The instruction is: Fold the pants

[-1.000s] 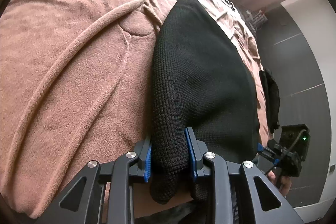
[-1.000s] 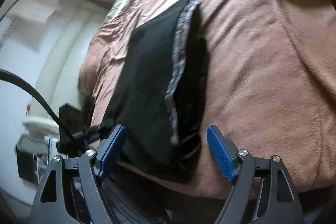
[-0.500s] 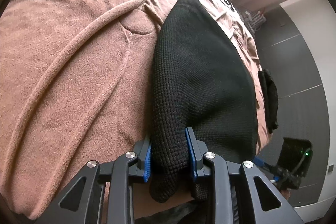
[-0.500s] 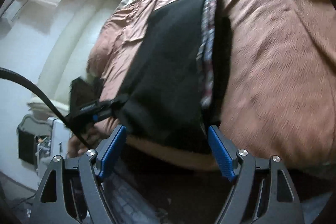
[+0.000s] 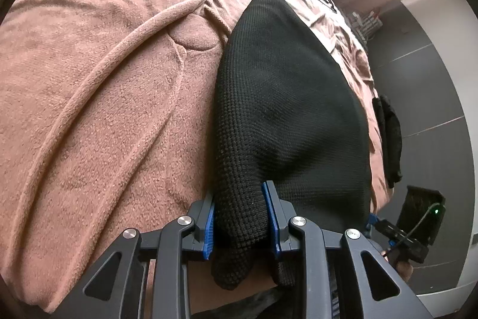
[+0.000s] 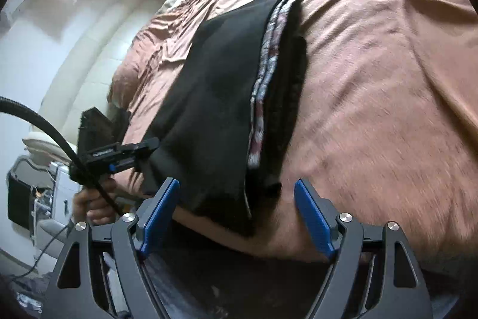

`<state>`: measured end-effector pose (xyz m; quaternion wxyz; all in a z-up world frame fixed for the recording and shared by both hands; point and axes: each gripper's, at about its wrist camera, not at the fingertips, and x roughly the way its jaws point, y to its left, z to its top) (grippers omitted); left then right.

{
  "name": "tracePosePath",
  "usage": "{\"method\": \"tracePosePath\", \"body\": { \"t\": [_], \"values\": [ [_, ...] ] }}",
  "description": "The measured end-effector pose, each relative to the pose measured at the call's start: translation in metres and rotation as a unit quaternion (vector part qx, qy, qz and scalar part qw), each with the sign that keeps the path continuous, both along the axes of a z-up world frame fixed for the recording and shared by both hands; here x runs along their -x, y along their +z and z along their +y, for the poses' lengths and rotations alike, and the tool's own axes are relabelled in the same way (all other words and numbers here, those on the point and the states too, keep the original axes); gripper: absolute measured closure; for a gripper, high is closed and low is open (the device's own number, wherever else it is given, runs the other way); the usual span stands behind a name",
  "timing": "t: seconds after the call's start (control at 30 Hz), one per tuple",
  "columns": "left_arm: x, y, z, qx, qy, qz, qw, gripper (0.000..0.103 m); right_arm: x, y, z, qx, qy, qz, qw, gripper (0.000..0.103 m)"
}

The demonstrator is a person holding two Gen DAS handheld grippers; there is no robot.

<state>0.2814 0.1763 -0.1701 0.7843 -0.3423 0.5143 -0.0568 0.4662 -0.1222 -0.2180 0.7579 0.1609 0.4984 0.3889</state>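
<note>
Pants [image 5: 286, 97] of black knit lie on a bed under a brown fleece blanket [image 5: 98, 97], near its front edge, and a bunched end of them is pinched between the narrow jaws of the left gripper [image 5: 239, 217]. The tip of that bunch hangs down past the blue pads [image 5: 270, 214], where it sinks into shadow. In the right wrist view the pants [image 6: 215, 109] show as a flat dark slab with a patterned strip, perhaps a lining or waistband, running along one edge; blur makes its print hard to read. The right gripper [image 6: 236, 214] hovers over the near end of the garment with its jaws wide and nothing between the pads, which touch no cloth. The left gripper [image 6: 119, 154] appears at that picture's left, its tips hidden behind the fabric, with a hand [image 6: 92, 199] below it partly covered by a black cable [image 6: 53, 133]. Another dark item [image 5: 388, 136] hangs at the bed's far edge, too small to identify.
</note>
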Motion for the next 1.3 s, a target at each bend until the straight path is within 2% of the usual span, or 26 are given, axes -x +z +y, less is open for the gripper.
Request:
{"method": "tracePosePath", "body": {
  "t": [0.13,0.27,0.33,0.5,0.63,0.8,0.93,1.0,1.2,1.3],
  "values": [
    [-0.001,-0.001,0.002,0.004,0.001,0.001,1.0000,0.074,-0.014,-0.001,0.024,0.012,0.018,-0.014,1.000,0.025],
    [-0.001,-0.003,0.003,0.007,0.002,0.001,1.0000,0.073,-0.004,0.000,0.020,0.007,0.028,-0.013,0.999,0.026],
    [-0.001,-0.004,0.003,0.007,0.002,0.001,1.0000,0.073,0.001,-0.001,0.016,0.000,0.048,0.000,0.999,0.034],
    [-0.001,-0.004,0.004,0.007,0.001,0.001,1.0000,0.073,0.014,0.011,0.011,-0.001,0.084,-0.002,0.996,0.034],
    [-0.001,-0.003,0.003,0.006,0.001,0.000,1.0000,0.073,0.006,0.013,0.007,0.014,0.071,-0.011,0.997,0.034],
    [0.000,-0.003,0.003,0.008,0.002,-0.002,1.0000,0.073,-0.005,0.002,0.015,0.030,0.071,-0.007,0.997,0.036],
    [0.001,-0.003,0.004,0.009,0.001,-0.003,1.0000,0.073,0.000,-0.007,0.020,0.028,0.071,0.010,0.997,0.084],
    [0.001,-0.002,0.004,0.008,0.000,-0.004,1.0000,0.074,0.006,-0.004,0.020,0.030,0.067,0.006,0.997,0.096],
    [0.003,0.008,0.004,0.003,-0.006,-0.011,0.9999,0.073,0.015,0.013,0.007,-0.044,0.037,0.029,0.998,0.098],
    [0.004,0.013,0.005,0.001,-0.006,-0.015,0.9999,0.073,0.020,0.013,0.005,-0.065,0.031,0.043,0.996,0.098]
  ]
}}
